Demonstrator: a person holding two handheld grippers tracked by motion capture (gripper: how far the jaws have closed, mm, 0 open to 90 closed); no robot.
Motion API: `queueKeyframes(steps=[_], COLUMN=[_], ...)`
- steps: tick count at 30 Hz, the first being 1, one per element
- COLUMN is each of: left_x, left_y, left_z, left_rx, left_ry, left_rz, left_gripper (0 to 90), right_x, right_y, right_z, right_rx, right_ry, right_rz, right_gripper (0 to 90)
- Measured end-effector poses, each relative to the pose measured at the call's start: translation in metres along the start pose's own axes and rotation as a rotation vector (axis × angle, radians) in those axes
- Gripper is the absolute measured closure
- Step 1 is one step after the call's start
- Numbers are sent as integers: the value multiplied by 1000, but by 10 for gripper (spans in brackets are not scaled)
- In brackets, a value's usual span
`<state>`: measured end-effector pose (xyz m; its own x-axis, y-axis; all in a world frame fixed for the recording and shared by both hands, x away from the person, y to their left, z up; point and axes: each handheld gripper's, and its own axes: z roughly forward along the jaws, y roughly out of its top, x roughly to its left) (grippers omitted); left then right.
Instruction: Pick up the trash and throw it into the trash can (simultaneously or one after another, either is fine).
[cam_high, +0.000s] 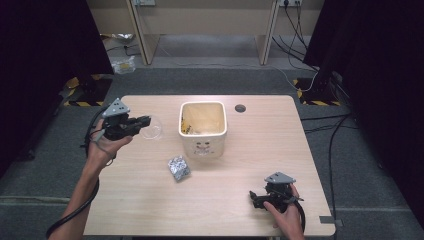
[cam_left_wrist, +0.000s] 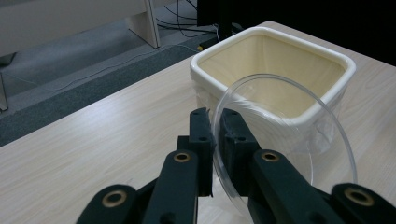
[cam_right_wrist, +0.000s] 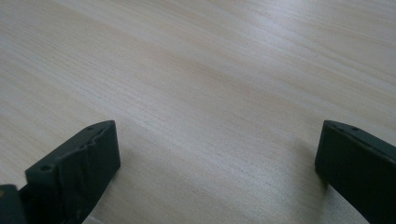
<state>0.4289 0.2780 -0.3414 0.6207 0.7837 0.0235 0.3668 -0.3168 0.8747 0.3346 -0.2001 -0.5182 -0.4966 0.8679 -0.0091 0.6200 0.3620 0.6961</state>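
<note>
The left gripper (cam_left_wrist: 214, 140) is pinching a clear lid (cam_left_wrist: 285, 140) by its rim, left of the cream bin (cam_high: 202, 127), likely for dropping in. The right gripper (cam_high: 256, 199) is resting wide open, lower right.

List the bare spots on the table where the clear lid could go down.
Free: the near strip between the crumpled foil wad and the right gripper; the right side beyond the cream bin; the near-left corner. Crowded: between the left gripper, holding the clear lid, and the bin.
</note>
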Motion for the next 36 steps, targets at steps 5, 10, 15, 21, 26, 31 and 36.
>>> queueKeyframes(steps=[5, 10, 15, 21, 26, 31, 36], left_x=[-1, -2, -4, -8, -10, -13, -16], left_y=[6, 12, 23, 34, 41, 51, 56], left_z=[1, 2, 3, 7, 9, 10, 11], left_rx=[-1, -6, -20, -22, -29, -39, -51], left_ry=[5, 11, 15, 13, 22, 22, 15], left_rz=[11, 19, 26, 47, 71, 81, 85], left_gripper=[837, 837, 837, 837, 837, 837, 837], right_x=[0, 0, 0, 0, 0, 0, 0], right_y=[0, 0, 0, 0, 0, 0, 0], right_z=[0, 0, 0, 0, 0, 0, 0], right_rx=[0, 1, -1, -1, -1, -1, -1], right_ry=[0, 1, 0, 0, 1, 0, 0], right_rz=[-1, -1, -1, -1, -1, -1, -1], right_gripper=[3, 3, 3, 3, 3, 3, 3])
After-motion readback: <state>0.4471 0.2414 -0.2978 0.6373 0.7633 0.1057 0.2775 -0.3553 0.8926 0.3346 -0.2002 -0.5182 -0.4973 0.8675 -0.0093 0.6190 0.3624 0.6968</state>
